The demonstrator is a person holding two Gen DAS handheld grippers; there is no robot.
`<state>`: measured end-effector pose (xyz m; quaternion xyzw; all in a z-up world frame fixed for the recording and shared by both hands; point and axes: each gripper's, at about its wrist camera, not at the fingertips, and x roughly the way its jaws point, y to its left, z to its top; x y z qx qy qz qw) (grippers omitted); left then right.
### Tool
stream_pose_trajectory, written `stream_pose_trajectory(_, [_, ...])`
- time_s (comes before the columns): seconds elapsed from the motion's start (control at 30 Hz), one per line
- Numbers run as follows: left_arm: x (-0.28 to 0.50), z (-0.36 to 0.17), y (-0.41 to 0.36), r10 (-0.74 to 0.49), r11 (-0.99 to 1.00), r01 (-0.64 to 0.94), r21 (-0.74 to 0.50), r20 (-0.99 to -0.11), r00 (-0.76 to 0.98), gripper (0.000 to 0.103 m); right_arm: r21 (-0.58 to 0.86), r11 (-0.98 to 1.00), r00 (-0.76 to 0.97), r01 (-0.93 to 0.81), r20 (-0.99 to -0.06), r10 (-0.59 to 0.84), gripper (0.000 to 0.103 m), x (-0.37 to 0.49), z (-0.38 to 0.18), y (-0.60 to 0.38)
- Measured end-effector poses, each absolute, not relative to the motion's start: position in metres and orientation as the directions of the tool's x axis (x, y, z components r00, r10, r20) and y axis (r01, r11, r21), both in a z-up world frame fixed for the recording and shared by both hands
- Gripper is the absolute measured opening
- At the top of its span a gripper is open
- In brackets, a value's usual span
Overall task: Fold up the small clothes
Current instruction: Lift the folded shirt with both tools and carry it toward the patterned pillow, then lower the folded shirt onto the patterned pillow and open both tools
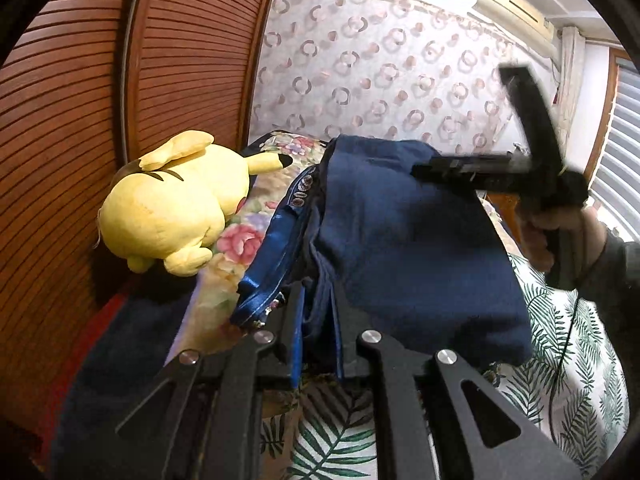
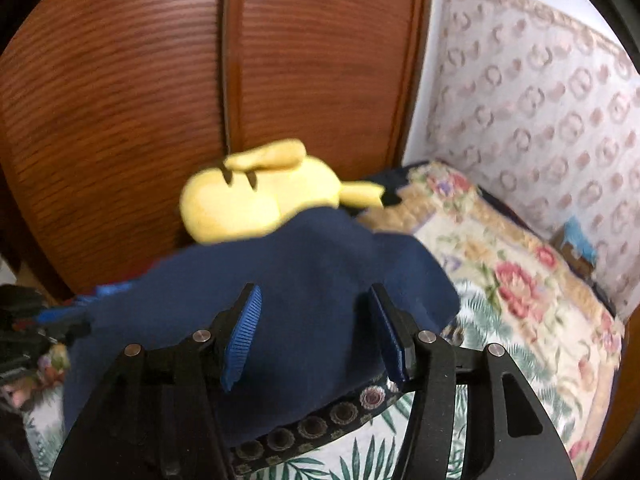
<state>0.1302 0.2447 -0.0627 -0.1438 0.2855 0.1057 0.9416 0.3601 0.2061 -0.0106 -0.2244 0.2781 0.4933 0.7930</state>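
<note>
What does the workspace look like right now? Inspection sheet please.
Surface: bed with leaf-print sheet and floral quilt.
Job's things: navy garment, patterned waistband showing, partly folded.
Clutter: yellow plush toy beside the garment.
Grippers: left gripper shut on the garment's edge; right gripper open over the cloth, pads clear.
Cables: thin black cable below the right hand.
Surroundings: slatted wooden doors, patterned wallpaper, air conditioner.

navy garment [image 1: 420,248] with patterned waistband, yellow plush toy [image 1: 172,208], floral bedspread [image 2: 520,280], reddish-brown slatted doors [image 1: 80,100].
</note>
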Motion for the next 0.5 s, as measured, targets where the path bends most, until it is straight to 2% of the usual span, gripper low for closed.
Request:
stream_pose_trajectory(0.13, [0.133, -0.063, 0.242, 0.123, 0.942, -0.279, -0.188, -0.578, 0.807, 0.011, -0.060, 0.472, 0.381, -0.880, -0.682, 0.624, 0.056, 0.368, -0.049, 0.205])
stream_pose_trajectory(0.33, [0.124, -0.051, 0.237, 0.166, 0.950, -0.284, -0.127, -0.565, 0.808, 0.016, -0.070, 0.537, 0.451, -0.841, -0.638, 0.624, 0.056, 0.356, -0.044, 0.194])
stream_pose_trajectory(0.5, [0.109, -0.038, 0.230, 0.174, 0.958, -0.269, -0.103, -0.538, 0.825, 0.029, -0.051, 0.574, 0.480, -0.817, -0.611, 0.629, 0.056, 0.334, -0.023, 0.165])
